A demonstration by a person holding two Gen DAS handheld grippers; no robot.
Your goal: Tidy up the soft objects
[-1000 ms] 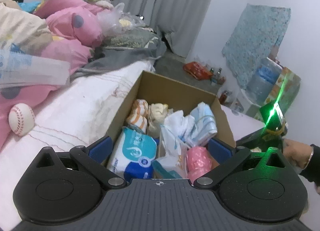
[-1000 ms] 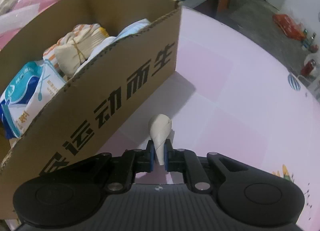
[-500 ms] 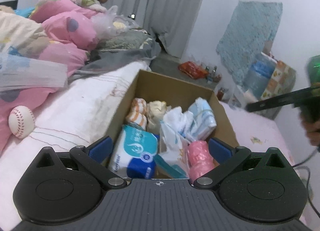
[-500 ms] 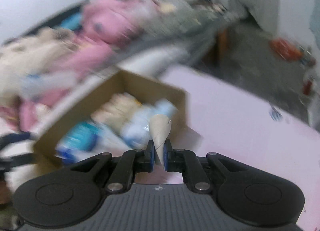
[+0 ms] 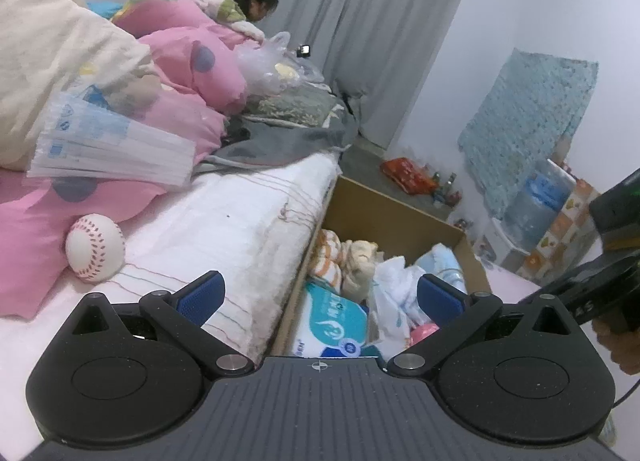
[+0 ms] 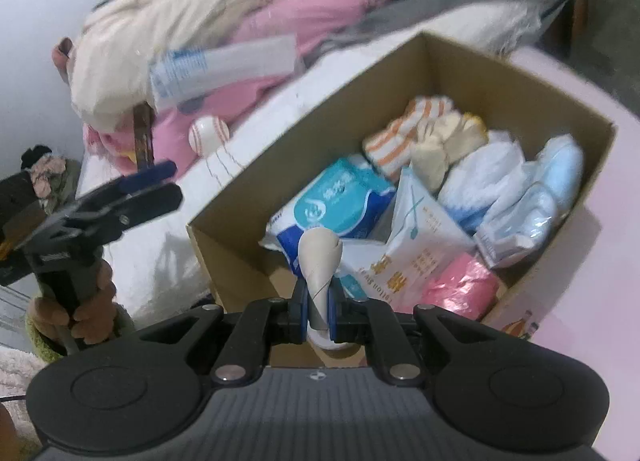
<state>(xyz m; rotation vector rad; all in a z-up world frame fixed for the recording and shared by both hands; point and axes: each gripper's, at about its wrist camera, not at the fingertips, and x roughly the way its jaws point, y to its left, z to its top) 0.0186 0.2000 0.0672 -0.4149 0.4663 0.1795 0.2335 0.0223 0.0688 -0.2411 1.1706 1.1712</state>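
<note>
My right gripper [image 6: 319, 311] has its jaws clenched on the narrow end of a light, squashy beige sponge [image 6: 320, 257] above the cardboard box [image 6: 404, 73], while my left gripper [image 5: 318, 295] hangs released.

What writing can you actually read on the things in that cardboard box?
"cotton swabs", partly cut off, upside down on the white pouch; the orange Chinese characters beside it are too blurred to read.
Blue and white wipes pack: white characters on the teal label, too blurred.
Mask sleeve on the bedding: blue print, too small.
</note>
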